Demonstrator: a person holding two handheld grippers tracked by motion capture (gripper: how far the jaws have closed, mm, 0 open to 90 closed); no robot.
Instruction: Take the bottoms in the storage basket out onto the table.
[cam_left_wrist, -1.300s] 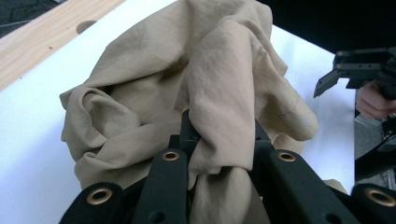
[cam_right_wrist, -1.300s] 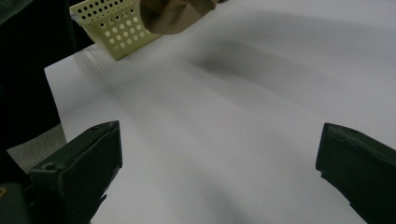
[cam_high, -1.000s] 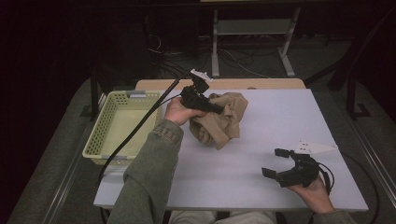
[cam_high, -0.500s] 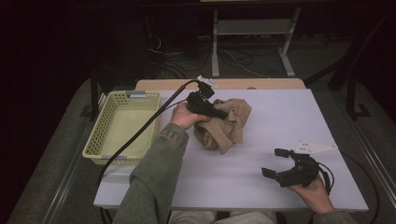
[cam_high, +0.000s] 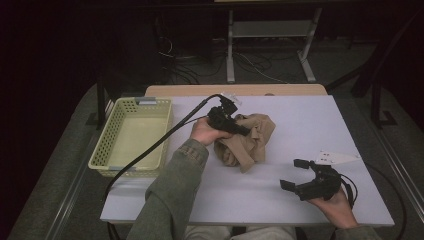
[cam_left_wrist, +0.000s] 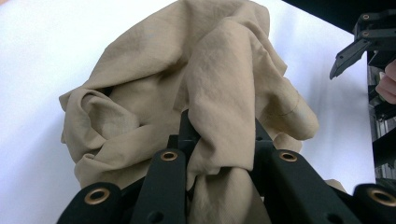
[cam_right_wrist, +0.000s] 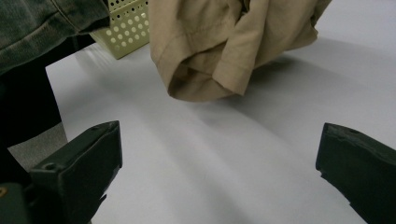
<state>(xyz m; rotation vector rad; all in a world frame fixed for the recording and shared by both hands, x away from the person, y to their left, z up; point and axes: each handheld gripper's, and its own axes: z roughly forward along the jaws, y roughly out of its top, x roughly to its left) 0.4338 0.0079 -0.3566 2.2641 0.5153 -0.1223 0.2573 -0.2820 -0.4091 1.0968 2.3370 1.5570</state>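
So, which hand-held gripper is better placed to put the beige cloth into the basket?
Left. The left hand-held gripper is shut on the beige cloth, close beside the basket. The right hand-held gripper is open, near the table's front right, apart from the cloth.

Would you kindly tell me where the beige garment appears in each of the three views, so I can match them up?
High view: the beige garment sits bunched at table centre, right of the yellow basket.
Left gripper view: it spreads across the centre, pinched between the left hand-held gripper jaws.
Right gripper view: it hangs at top centre.
Shared landmark: the white tabletop.
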